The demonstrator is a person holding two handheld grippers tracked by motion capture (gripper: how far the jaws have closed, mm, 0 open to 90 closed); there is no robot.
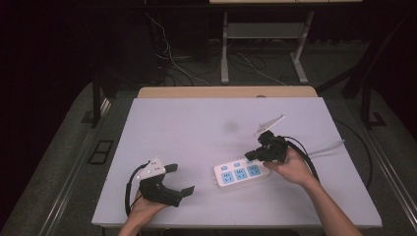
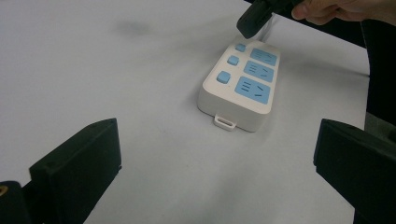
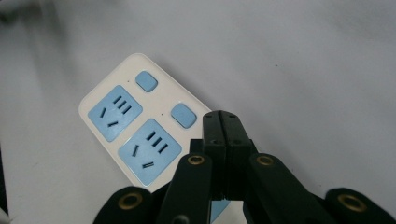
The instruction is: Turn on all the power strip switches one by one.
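A white power strip (image 1: 238,173) with blue sockets and blue buttons lies flat on the white table, right of centre. My right gripper (image 1: 253,155) is shut, its black jaws pressed together with nothing between them. In the right gripper view the joined tips (image 3: 221,116) sit over the button row of the power strip (image 3: 135,126), beside the second button; I cannot tell whether they touch it. The left gripper view shows the power strip (image 2: 240,86) ahead with the right gripper (image 2: 252,21) tip over its far end. My left gripper (image 1: 180,179) rests at the front left, open and empty.
A pale cable (image 1: 327,147) runs from the strip's area toward the table's right edge. The white table top (image 1: 196,118) has a wooden strip along its far edge. Desk legs and loose cables lie on the floor beyond.
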